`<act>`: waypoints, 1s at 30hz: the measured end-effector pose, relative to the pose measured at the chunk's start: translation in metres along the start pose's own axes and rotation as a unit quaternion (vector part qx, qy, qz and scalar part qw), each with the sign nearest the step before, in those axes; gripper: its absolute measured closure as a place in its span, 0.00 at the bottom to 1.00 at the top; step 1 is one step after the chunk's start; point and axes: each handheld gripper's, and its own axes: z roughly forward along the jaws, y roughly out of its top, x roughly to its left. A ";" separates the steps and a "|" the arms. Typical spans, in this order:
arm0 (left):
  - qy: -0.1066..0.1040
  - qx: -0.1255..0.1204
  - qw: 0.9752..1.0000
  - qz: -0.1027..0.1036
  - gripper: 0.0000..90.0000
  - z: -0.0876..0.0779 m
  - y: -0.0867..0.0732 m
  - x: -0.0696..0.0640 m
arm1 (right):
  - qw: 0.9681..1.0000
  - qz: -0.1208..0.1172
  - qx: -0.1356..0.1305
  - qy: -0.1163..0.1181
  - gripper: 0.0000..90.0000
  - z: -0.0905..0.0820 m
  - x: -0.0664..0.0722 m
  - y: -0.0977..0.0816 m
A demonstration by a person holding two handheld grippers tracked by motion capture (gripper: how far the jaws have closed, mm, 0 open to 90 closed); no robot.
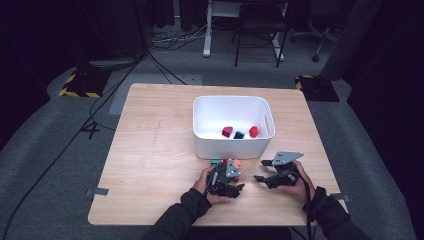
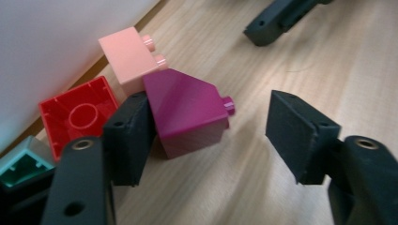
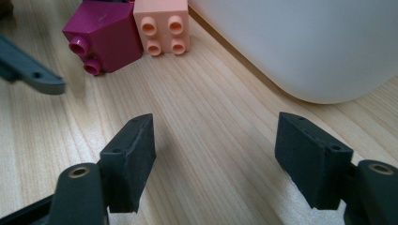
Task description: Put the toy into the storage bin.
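Bin: white tub [image 1: 233, 125] on the table [image 1: 150, 150], holding a dark red, a black and a red brick
Magenta brick: [image 2: 187, 112] on the wood just outside the tub, between the left gripper [image 2: 211, 136] jaws, touching one pad, clear of the other
Left gripper: half-wide, not clamped
Right gripper: [image 3: 216, 154] wide, nothing between its jaws, near the tub wall
Neighbours: pink brick [image 2: 129, 58] touching the magenta one; red brick [image 2: 77, 115] beside it

- Teal brick [image 2: 19, 164]: lower left of left gripper view, cut off by the frame edge, partly behind the jaw.
- Red brick [image 2: 77, 115]: lower corner hidden behind the jaw.
- Bin contents [image 1: 240, 133]: too small to identify.
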 end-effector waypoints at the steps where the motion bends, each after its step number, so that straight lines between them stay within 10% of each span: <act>1: 0.004 0.002 1.000 0.002 0.47 0.000 0.000 0.000 | 1.000 0.002 0.001 -0.001 0.33 0.000 0.000 0.000; 5: 0.003 -0.001 1.000 0.002 0.61 -0.001 0.000 -0.001 | 1.000 0.000 0.000 0.000 0.33 0.000 0.000 0.000; 18: 0.001 -0.009 1.000 0.011 0.63 -0.033 -0.021 0.013 | 1.000 0.000 0.000 0.000 0.33 0.000 0.000 0.000; 30: 0.037 -0.042 0.998 -0.029 0.63 -0.083 -0.040 0.042 | 1.000 0.000 0.000 0.000 0.33 0.000 0.000 0.000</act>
